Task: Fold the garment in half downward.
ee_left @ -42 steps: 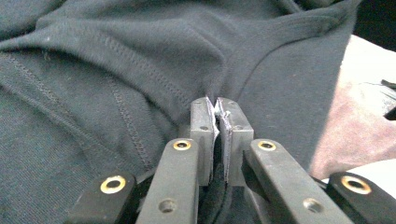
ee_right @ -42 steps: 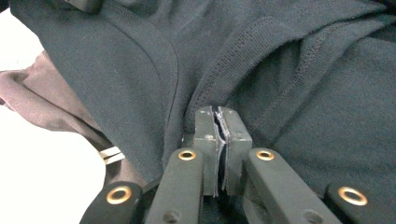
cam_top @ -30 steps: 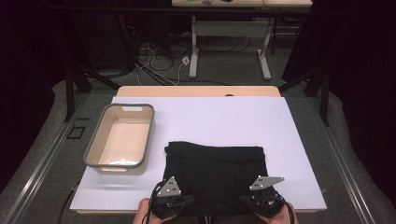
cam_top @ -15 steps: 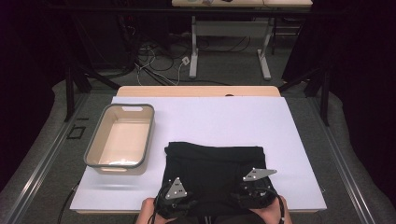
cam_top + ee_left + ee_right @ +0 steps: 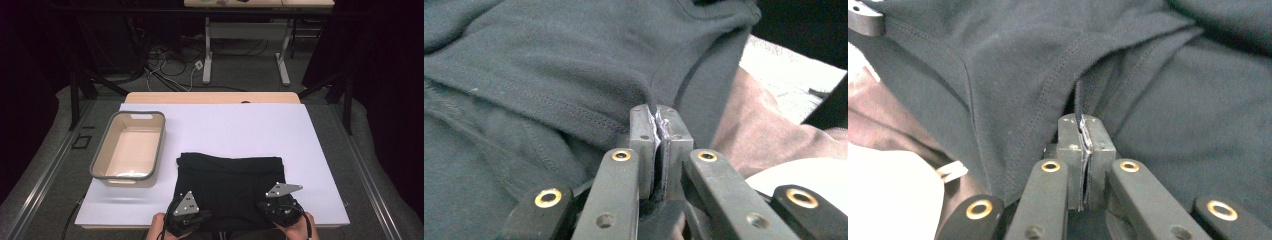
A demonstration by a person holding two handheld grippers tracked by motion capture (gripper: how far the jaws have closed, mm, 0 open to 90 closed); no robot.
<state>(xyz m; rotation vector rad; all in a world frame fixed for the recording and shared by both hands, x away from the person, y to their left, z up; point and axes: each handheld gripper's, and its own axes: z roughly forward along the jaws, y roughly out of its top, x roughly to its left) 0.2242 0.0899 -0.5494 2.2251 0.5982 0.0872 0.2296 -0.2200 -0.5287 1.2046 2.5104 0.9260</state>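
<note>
Lying flat, black garment (image 5: 230,177), long axis sideways.

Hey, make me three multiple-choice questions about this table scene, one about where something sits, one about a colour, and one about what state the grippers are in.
1. Where is the tub relative to the black garment?
A. To its left
B. On top of it
C. To its right

2. What colour is the tub's rim?
A. Red
B. Grey
C. Yellow

3. How do the left gripper and right gripper stand?
A. Both wide open
B. One open, one shut
C. Both clamped on cloth

Answers: 1 A, the high view shows the tub left of the garment. 2 B, a grey rim rings the beige inside. 3 C, each gripper view shows fabric pinched between closed jaws.
</note>
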